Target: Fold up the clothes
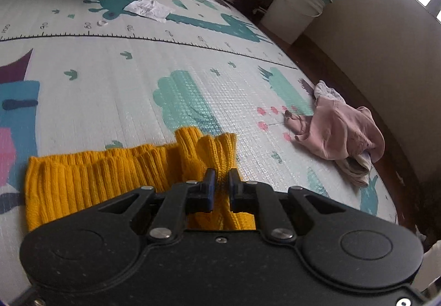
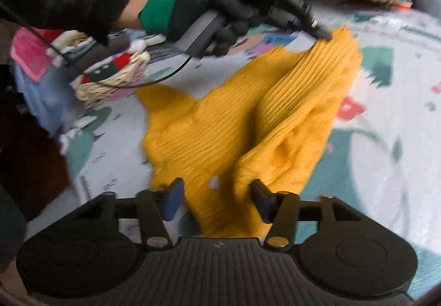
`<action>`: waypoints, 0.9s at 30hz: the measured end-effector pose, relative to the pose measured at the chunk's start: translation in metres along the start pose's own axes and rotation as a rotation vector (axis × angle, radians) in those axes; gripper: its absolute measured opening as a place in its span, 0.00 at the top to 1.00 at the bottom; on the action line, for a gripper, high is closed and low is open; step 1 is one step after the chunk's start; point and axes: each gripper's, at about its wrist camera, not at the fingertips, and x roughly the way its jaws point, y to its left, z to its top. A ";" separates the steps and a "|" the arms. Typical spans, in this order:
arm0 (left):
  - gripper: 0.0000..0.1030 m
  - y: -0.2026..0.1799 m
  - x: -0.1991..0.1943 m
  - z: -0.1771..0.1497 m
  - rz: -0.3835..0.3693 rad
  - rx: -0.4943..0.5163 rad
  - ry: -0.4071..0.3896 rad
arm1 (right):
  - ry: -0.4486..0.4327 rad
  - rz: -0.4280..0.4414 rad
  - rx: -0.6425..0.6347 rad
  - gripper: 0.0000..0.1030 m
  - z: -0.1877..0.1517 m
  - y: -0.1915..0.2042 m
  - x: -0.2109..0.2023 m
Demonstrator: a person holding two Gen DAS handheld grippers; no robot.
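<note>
A yellow ribbed knit sweater [image 1: 82, 182] lies on a printed play mat [image 1: 110, 85]. My left gripper [image 1: 221, 179] is shut on a bunched fold of the sweater and holds its edge up. In the right wrist view the sweater [image 2: 220, 124] spreads over the mat, and the left gripper [image 2: 323, 34], held by a black-gloved hand, pinches its far corner. My right gripper [image 2: 216, 195] is open, its fingers on either side of the sweater's near edge, not closed on it.
A crumpled pink garment [image 1: 339, 132] lies at the mat's right edge. White buckets [image 1: 295, 8] stand by the wall. A crumpled white paper [image 1: 148, 10] lies far back. A pile of coloured clothes [image 2: 82, 58] sits on the left in the right wrist view.
</note>
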 end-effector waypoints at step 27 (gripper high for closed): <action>0.61 -0.037 -0.029 -0.005 0.055 0.397 0.101 | -0.034 -0.061 -0.055 0.81 0.030 -0.012 0.019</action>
